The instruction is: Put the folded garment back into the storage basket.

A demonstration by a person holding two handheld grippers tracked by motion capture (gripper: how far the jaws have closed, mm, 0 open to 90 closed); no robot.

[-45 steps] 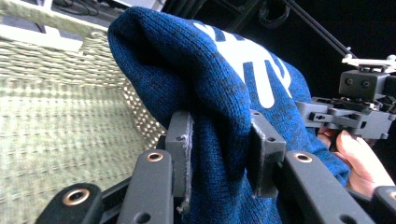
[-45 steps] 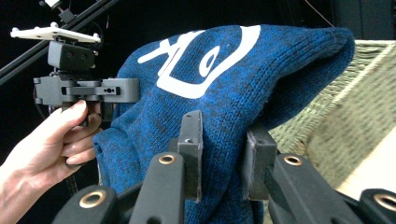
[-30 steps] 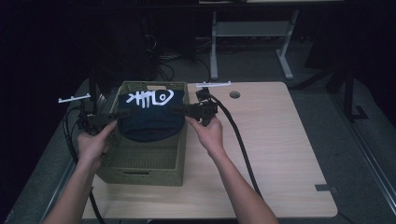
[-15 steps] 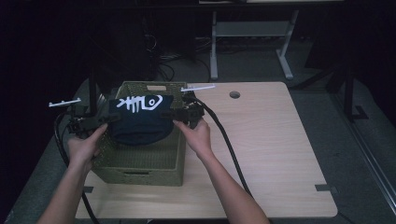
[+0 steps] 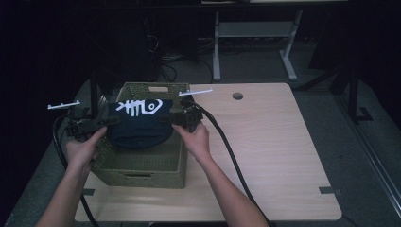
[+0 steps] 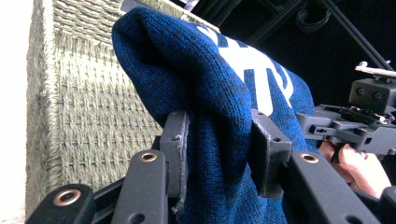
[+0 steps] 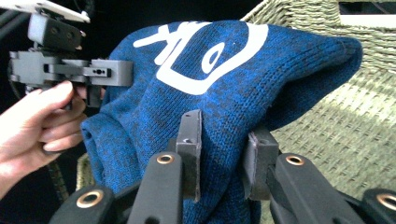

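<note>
A dark blue knit garment (image 5: 137, 124) with a white fish-skeleton print hangs bunched between both grippers, over the open woven green basket (image 5: 142, 163). My left gripper (image 5: 106, 121) is shut on its left edge; the blue knit (image 6: 219, 116) is pinched between the black pads (image 6: 180, 149). At the garment's right edge my right gripper (image 5: 172, 118) is shut on the fabric (image 7: 219, 84), which fills the gap between its pads (image 7: 191, 140). In the right gripper view the other gripper (image 7: 114, 73) and the hand holding it (image 7: 37, 116) show beyond the cloth.
The basket stands at the left part of a light wooden table (image 5: 265, 142) with a round cable hole (image 5: 237, 96). Thick black cables (image 5: 227, 151) trail from the grippers. A white desk frame (image 5: 255, 33) stands on the dark floor behind.
Both grippers have moved left and toward the person with the garment still held between them. The garment now hangs over the basket's left half.
</note>
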